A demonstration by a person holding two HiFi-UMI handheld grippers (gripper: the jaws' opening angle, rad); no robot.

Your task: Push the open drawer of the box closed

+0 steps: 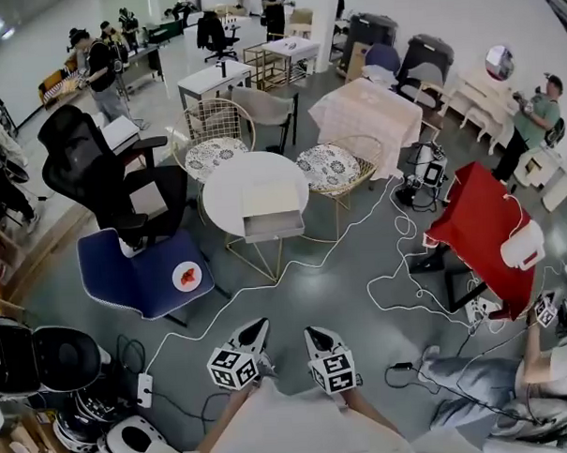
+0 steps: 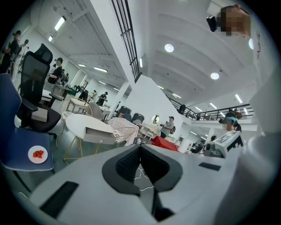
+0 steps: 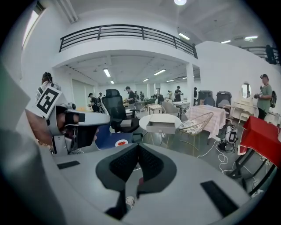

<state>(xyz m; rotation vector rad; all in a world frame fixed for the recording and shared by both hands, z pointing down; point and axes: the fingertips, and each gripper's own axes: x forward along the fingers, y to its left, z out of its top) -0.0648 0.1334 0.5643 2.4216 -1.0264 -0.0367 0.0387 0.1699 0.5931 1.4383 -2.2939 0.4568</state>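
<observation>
Round white table [image 1: 224, 191] on thin gold legs, mid-floor. Left of it, black office chair [image 1: 94, 173]. Nearer and left, blue chair [image 1: 135, 272] bearing a white plate [image 1: 186, 276] of red food. Just behind-left, wire chair [image 1: 215, 151] with patterned cushion; just right, another [image 1: 332, 166]. Beyond-right, cloth-covered table [image 1: 367, 109]; far right, red table [image 1: 478, 222].

One round table [image 1: 228, 190] at twelve o'clock, one box [image 1: 271, 198], one open drawer [image 1: 273, 226]; two wire chairs [image 1: 215, 156] [image 1: 330, 165] at eleven and one o'clock.
</observation>
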